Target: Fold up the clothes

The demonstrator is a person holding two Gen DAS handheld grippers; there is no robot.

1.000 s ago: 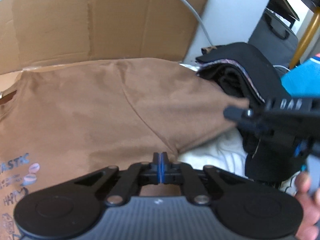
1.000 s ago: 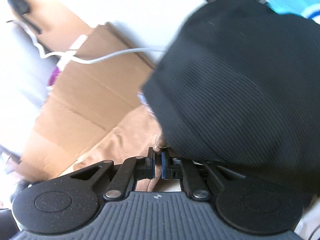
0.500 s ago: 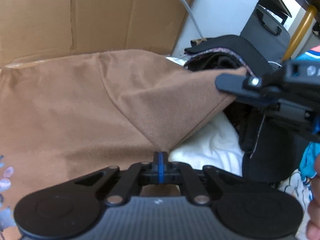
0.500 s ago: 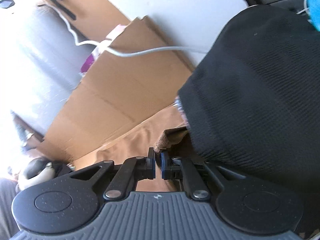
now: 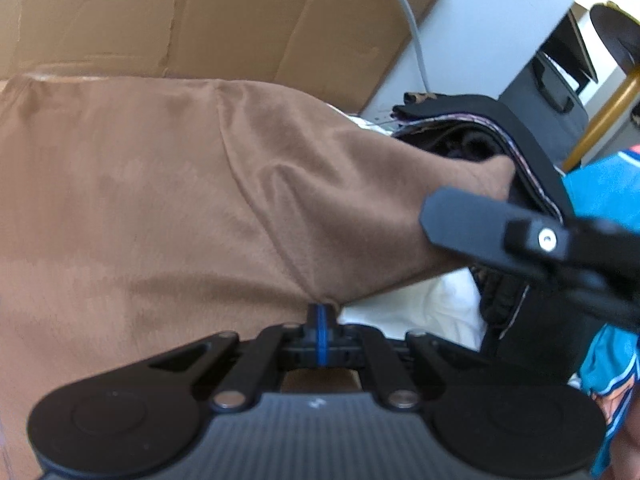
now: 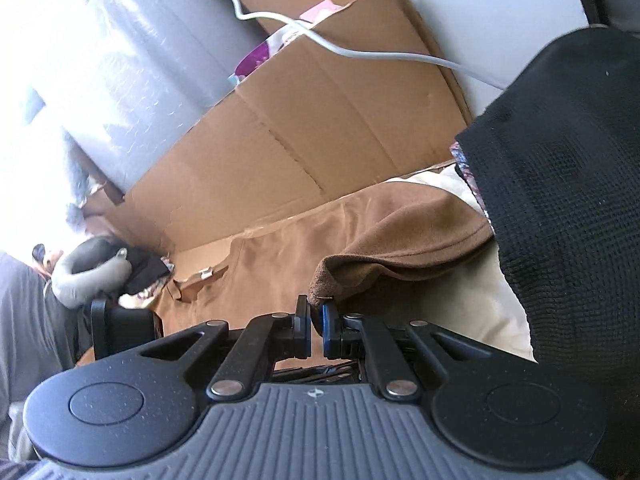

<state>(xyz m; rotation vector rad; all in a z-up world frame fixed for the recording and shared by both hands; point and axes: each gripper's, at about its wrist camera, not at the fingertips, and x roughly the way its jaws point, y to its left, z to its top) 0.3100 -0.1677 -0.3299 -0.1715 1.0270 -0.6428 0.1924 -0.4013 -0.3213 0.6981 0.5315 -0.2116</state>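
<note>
In the left wrist view we have the left claw pressed together on the underarm edge of the brown shirt, which lies spread towards 9 o'clock across the white bedding in front of the cardboard sheet. Our right claw comes in from 3 o'clock holding the sleeve end, close against the black folded pile. We judge the bite here thin, at the very hem, so a pull across could slip the cloth free. In the right wrist view the right claw is pinching the sleeve cuff of the brown shirt by only a small tuck between the blue pads, with the black folded pile crowding in at 2 o'clock. We think carrying the sleeve over could brush and topple that pile, or drag the shirt body and wrinkle the fold.
</note>
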